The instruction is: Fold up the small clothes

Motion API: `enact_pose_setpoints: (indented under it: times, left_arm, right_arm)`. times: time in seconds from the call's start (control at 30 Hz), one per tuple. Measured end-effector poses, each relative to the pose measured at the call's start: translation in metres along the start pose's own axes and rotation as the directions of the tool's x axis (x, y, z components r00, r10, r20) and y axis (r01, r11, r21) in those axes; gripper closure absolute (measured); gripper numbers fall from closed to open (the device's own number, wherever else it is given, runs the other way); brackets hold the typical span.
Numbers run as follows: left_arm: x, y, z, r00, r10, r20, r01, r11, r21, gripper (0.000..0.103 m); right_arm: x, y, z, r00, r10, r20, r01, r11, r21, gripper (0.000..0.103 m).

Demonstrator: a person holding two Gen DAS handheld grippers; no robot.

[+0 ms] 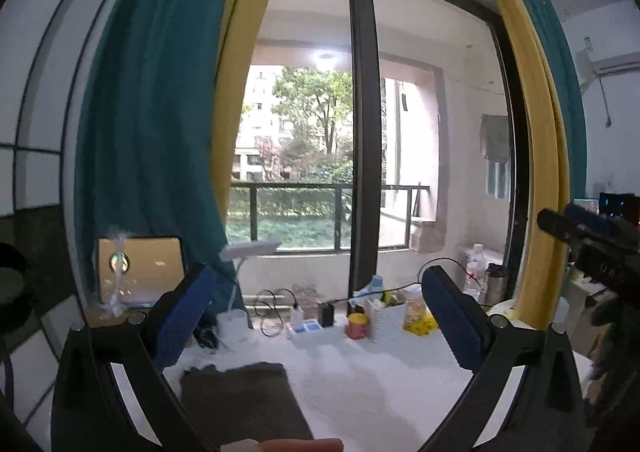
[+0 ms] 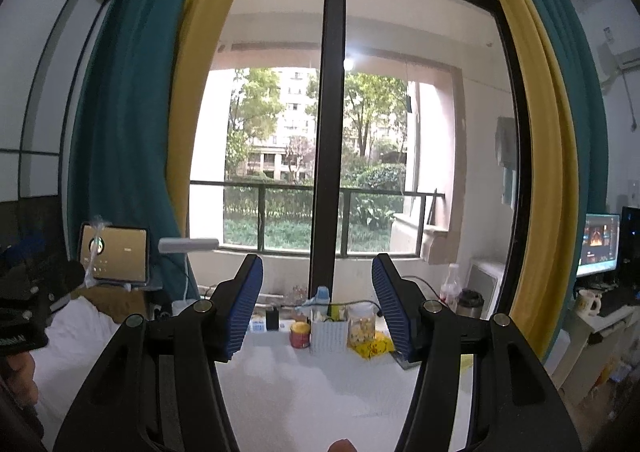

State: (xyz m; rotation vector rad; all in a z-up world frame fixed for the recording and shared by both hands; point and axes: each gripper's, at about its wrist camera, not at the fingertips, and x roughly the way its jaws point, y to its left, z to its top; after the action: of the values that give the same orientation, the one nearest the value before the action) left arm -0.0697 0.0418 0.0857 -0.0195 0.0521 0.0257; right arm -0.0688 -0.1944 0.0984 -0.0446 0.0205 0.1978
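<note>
We note the left gripper point(image 1: 320, 316) with jaws spread wide, nothing between them, held above the white table point(image 1: 360, 384). A dark brown cloth point(image 1: 244, 400) lies flat on the table, below and just inside the left finger. The right gripper point(image 2: 318, 306) is likewise released and bare. A red can point(image 2: 300, 334) and white basket point(image 2: 329, 336) stand at the table's far edge.

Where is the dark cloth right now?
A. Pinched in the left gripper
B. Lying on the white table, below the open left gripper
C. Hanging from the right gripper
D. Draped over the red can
B. In the left wrist view the dark cloth lies on the white table, and the left gripper is open and holds nothing; the right gripper is open and empty too.
</note>
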Motion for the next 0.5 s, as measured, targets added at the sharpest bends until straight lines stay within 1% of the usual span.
enact_pose_setpoints:
  times: [0.07, 0.2, 0.33, 0.5]
  left_arm:
    - [-0.003, -0.001, 0.0, 1.0, -0.008, 0.001, 0.008, 1.0, 0.005, 0.001]
    - [0.0, -0.001, -0.006, 1.0, 0.001, -0.016, -0.001, 1.0, 0.002, 0.001]
    - [0.007, 0.002, -0.014, 0.999, 0.024, -0.048, -0.024, 1.0, -0.013, 0.001]
    - [0.011, 0.002, -0.022, 0.997, 0.031, -0.076, -0.033, 0.999, -0.022, 0.001]
  right_arm:
    - [-0.004, 0.001, 0.003, 1.0, 0.004, 0.016, -0.004, 1.0, 0.001, 0.043]
    - [-0.009, 0.001, 0.001, 1.0, 0.013, 0.027, -0.013, 1.0, 0.007, 0.043]
    - [-0.005, 0.002, -0.007, 1.0, 0.018, 0.011, -0.018, 1.0, 0.008, 0.043]
    - [0.004, 0.0, -0.015, 0.999, 0.011, -0.031, -0.01, 1.0, 0.012, 0.043]
